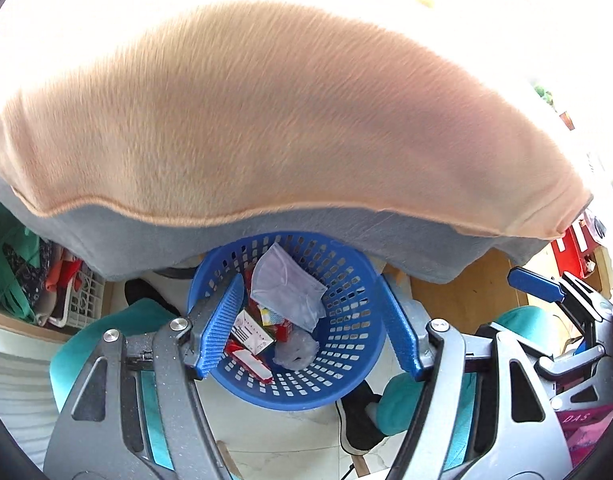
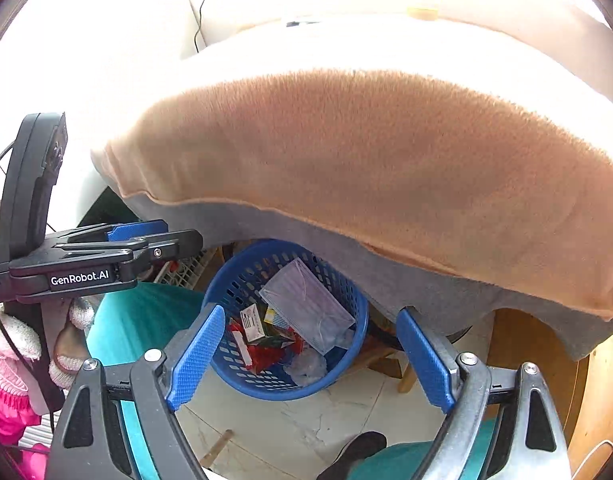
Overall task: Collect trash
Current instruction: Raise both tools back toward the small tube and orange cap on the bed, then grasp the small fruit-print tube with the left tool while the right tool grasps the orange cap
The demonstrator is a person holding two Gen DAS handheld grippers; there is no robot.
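Pale tiled floor point(image 2: 326, 420) beneath the bed's overhanging peach blanket point(image 1: 266, 120) carries a blue basket point(image 1: 346, 360) holding a face mask point(image 1: 286, 284) and wrappers point(image 1: 250, 356), above which left gripper point(image 1: 310, 336) and right gripper point(image 2: 310, 356) hang released, grasping nothing.

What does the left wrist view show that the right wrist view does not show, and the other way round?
Only the left wrist view shows a red box at the right edge and a white plastic crate with clothes at the left.

Only the right wrist view shows a black cable hanging down the white wall and pink fabric at the lower left.

Both show the blue perforated plastic basket, the pale face mask lying on top of the trash inside, and the peach plush blanket above it.
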